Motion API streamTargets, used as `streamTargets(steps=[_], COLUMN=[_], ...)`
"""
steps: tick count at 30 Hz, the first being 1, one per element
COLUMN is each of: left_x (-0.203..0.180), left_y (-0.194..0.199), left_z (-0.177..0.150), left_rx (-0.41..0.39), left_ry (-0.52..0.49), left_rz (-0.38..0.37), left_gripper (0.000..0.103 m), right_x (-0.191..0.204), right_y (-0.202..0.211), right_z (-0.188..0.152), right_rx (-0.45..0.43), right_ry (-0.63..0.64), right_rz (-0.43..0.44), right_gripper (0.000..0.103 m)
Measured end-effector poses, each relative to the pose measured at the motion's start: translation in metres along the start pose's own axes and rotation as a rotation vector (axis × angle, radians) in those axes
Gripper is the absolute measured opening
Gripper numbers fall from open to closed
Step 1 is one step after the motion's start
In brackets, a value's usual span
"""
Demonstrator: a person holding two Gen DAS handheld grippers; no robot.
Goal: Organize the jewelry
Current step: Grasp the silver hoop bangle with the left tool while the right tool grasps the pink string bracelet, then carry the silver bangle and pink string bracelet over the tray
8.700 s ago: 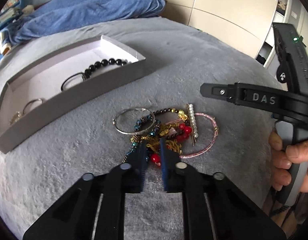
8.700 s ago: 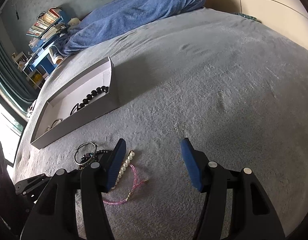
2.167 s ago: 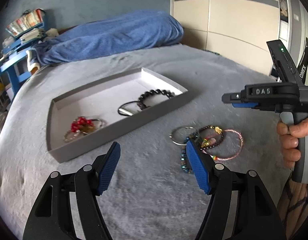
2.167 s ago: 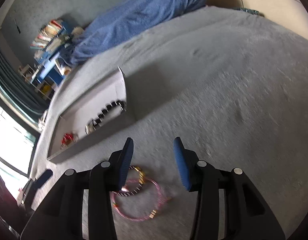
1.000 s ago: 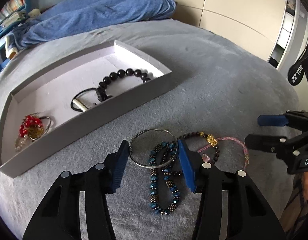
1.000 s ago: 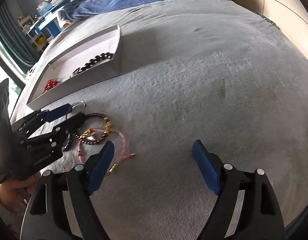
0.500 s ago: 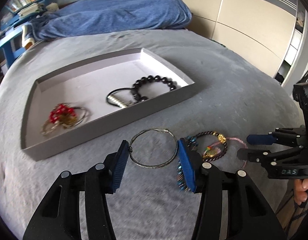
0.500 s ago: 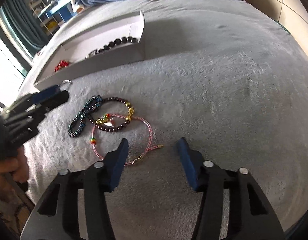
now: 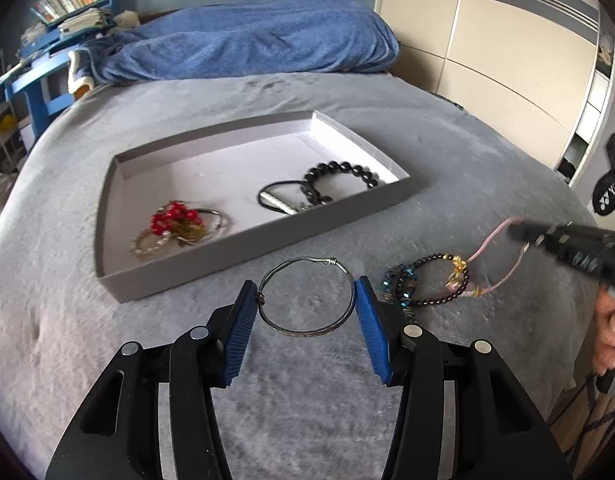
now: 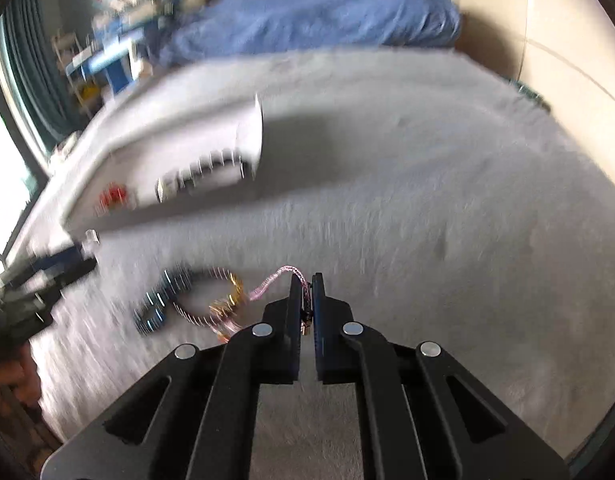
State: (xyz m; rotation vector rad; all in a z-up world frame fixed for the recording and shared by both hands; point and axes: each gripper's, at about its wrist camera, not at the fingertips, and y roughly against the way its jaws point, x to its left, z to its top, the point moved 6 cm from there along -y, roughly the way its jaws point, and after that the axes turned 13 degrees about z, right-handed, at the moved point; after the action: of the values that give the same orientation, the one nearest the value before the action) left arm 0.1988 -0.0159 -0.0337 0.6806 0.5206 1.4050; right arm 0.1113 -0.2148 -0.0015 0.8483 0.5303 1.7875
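Two pieces are being handled at this moment. The left gripper (image 9: 305, 312) stands with its blue pads wide apart, and the silver wire bangle (image 9: 306, 297) sits between them; it seems to touch both pads at its widest part, so it may be lightly squeezed, but whether it is truly gripped or still lies on the grey blanket (image 9: 299, 400) I cannot tell. The right gripper (image 10: 306, 286) is almost closed and pinches the pink cord bracelet (image 10: 277, 278) near its clasp, while the rest of the cord hangs down to the dark bead bracelet (image 9: 441, 280) and the blue bead strand (image 9: 399, 286), which lie together just beside the bangle. The grey tray (image 9: 243, 246) is near, behind the bangle, and holds a black bead bracelet (image 9: 341, 172) and a red bead cluster (image 9: 173, 216). To do the step well, I think the right side should lift slowly, because the cord looks tangled with the gold charm and may drag the other pieces. The left should press the thin bangle gently, since a springy wire may jump out of the pads, then carry it low over the tray wall to a bare part of the floor.
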Motion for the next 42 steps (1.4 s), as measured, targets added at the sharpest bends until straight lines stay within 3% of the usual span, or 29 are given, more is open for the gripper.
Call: streamTargets(steps=[9, 25, 33, 42], left_x=[0.017, 0.028, 0.037, 0.065], left_y=[0.008, 0.018, 0.005, -0.021], left_z=[0.011, 0.035, 0.055, 0.074], left_rx=[-0.038, -0.127, -0.147, -0.138], left_ry=[0.033, 0.007, 0.026, 0.091], left_rz=[0.017, 0.043, 0.052, 0.084], left_gripper=[0.052, 0.052, 0.052, 0.052], right_x=[0.028, 0.065, 0.086, 0.116], right_y=[0.033, 0.005, -0.002, -0.042], right_z=[0.035, 0.056, 0.071, 0.1], right_rx=[-0.231, -0.252, -0.282, -0.281], right_ry=[-0.028, -0.019, 0.018, 0.06], right_rz=[0.104, 0.21, 0.253, 0.308], right_gripper=[0.005, 0.005, 0.005, 0.005])
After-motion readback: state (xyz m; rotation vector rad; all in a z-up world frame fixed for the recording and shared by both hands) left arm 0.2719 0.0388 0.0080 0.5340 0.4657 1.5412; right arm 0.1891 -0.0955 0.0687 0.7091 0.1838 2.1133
